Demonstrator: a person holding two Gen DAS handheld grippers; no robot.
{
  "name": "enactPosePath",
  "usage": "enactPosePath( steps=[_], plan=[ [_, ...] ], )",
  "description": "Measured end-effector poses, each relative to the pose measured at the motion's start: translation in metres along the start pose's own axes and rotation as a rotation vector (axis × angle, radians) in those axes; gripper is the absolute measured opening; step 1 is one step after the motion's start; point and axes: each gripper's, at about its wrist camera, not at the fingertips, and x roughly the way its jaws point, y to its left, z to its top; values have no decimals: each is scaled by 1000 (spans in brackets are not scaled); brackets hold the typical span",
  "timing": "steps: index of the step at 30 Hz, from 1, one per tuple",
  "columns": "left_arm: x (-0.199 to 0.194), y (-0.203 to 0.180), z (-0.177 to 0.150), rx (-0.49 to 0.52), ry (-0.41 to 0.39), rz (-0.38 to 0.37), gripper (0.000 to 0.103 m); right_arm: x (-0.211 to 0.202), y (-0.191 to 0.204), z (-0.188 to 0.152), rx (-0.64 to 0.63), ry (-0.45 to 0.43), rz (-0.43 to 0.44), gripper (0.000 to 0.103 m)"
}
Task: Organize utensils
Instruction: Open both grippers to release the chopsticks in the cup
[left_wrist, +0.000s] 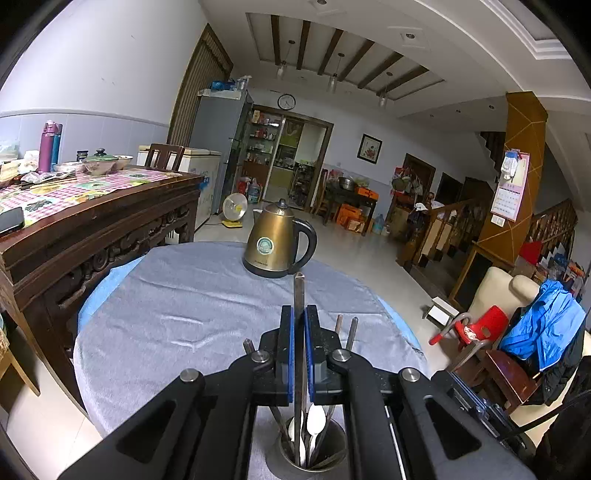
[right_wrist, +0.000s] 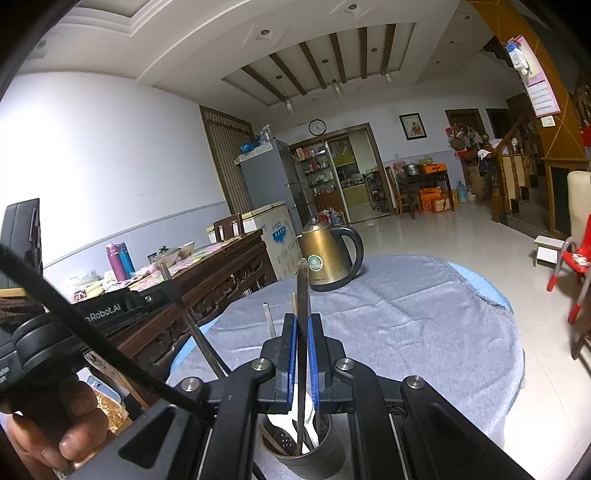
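Both your grippers, left (left_wrist: 299, 354) and right (right_wrist: 303, 360), are clamped on upright metal handles (left_wrist: 298, 295) (right_wrist: 303, 288) directly above the utensil cup (left_wrist: 308, 459) (right_wrist: 303, 452), so each utensil stands in it.

The round table (left_wrist: 92, 306) is covered by a grey cloth (left_wrist: 207, 306) with a blue layer showing at its edge. A brass kettle (left_wrist: 277, 240) stands upright at the far side. A metal holder (left_wrist: 310, 454) with utensils stands at the near edge.
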Motion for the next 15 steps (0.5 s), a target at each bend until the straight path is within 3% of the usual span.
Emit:
enactPosePath(
  steps=[15],
  plan=[
    [5,-8,-3,24,43,22,5,4,4,-1,-3,12,-7,7]
  ],
)
